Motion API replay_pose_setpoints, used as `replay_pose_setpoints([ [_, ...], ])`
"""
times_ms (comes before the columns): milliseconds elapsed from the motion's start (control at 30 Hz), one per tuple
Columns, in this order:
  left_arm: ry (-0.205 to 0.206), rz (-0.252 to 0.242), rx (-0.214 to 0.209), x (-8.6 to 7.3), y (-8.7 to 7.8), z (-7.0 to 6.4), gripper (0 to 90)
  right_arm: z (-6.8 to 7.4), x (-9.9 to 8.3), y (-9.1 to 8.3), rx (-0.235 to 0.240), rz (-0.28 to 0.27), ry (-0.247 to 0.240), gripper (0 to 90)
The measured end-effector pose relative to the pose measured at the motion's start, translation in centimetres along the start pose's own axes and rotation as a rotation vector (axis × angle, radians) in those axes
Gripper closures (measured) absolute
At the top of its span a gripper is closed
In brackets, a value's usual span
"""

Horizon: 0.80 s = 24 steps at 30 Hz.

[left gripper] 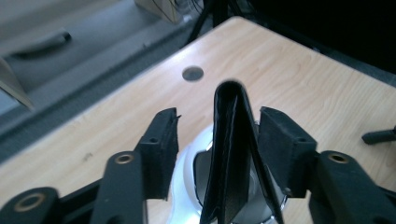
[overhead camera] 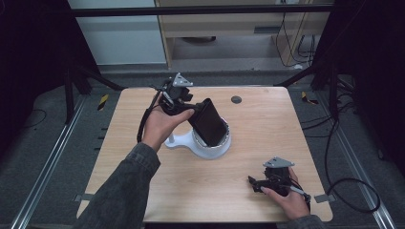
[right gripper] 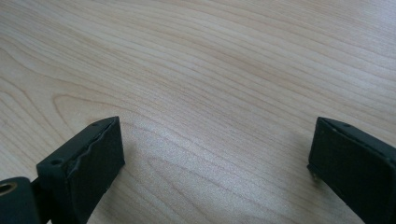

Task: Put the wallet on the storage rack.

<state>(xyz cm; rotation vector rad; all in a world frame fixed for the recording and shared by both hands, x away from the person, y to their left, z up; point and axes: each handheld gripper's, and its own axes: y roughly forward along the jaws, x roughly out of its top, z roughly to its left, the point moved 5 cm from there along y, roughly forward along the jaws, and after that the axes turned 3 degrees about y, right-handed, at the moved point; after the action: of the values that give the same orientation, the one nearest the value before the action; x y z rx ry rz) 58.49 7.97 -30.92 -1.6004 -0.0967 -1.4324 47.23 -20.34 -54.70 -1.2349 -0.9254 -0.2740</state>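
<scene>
A black folded wallet [overhead camera: 208, 122] leans tilted with its lower end inside a white round dish [overhead camera: 210, 152] at the table's middle. My left gripper [overhead camera: 197, 108] is at the wallet's upper end. In the left gripper view the wallet [left gripper: 231, 154] stands edge-on between the jaws, against the right one, with a gap to the left one, so the left gripper [left gripper: 217, 122] is open. The white dish [left gripper: 186, 164] lies below. My right gripper [overhead camera: 252, 183] rests low near the table's front right; its jaws [right gripper: 215, 144] stand wide open over bare wood.
A grey round grommet [overhead camera: 236, 99] sits in the wooden table [overhead camera: 267, 129] behind the dish, and shows as the grommet [left gripper: 193, 73] in the left gripper view. The dish has a short white handle [overhead camera: 175, 140] toward the left. Dark stands and cables surround the table.
</scene>
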Motion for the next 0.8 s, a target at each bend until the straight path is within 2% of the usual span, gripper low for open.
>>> replay_pose_setpoints([
  [100,0.034,-0.044,0.010,0.5,-1.4,-0.5,41.6,0.0,0.0,0.0,0.000,0.000,0.000,3.4],
  [133,0.061,-0.057,0.013,0.4,-2.5,-1.0,36.9,0.0,0.0,0.0,0.001,0.000,0.000,3.4],
  [167,0.061,-0.057,0.013,0.4,-2.5,-1.0,34.3,0.0,0.0,0.0,0.001,0.000,0.000,3.4],
  [200,0.073,-0.073,0.004,-0.1,-3.4,-1.7,32.1,0.0,0.0,0.0,0.001,0.000,0.000,3.3],
  [300,0.077,-0.087,-0.011,-0.9,-4.3,-2.4,24.5,0.0,0.0,0.0,0.001,0.000,0.000,3.3],
  [367,0.073,-0.094,-0.021,-2.1,-5.0,-3.0,22.6,0.0,0.0,0.0,0.001,0.000,0.000,3.3],
  [400,0.059,-0.093,-0.035,-3.6,-5.5,-3.5,18.3,0.0,0.0,0.0,0.002,0.000,0.000,3.3],
  [433,0.059,-0.093,-0.035,-3.6,-5.5,-3.5,17.6,0.0,0.0,0.0,0.003,-0.001,0.000,3.3],
  [467,0.070,-0.080,-0.028,-5.2,-5.9,-4.0,16.6,0.0,0.0,0.0,0.002,0.000,0.000,3.3],
  [500,0.070,-0.080,-0.028,-5.2,-5.9,-4.0,14.4,0.0,0.0,0.0,0.002,0.000,0.000,3.3],
  [567,0.060,-0.071,-0.034,-6.9,-6.1,-4.3,13.8,0.0,0.0,0.0,0.002,0.000,0.000,3.3],
  [600,0.032,-0.061,-0.041,-8.8,-6.0,-4.5,12.4,0.0,0.0,0.0,0.002,0.001,0.000,3.3],
  [633,0.032,-0.061,-0.041,-8.8,-6.0,-4.5,11.6,0.0,0.0,0.0,0.002,0.000,0.000,3.2],
  [800,-0.018,-0.016,-0.043,-13.8,-5.1,-4.2,10.1,0.0,0.0,0.0,0.002,0.000,0.000,3.3],
])
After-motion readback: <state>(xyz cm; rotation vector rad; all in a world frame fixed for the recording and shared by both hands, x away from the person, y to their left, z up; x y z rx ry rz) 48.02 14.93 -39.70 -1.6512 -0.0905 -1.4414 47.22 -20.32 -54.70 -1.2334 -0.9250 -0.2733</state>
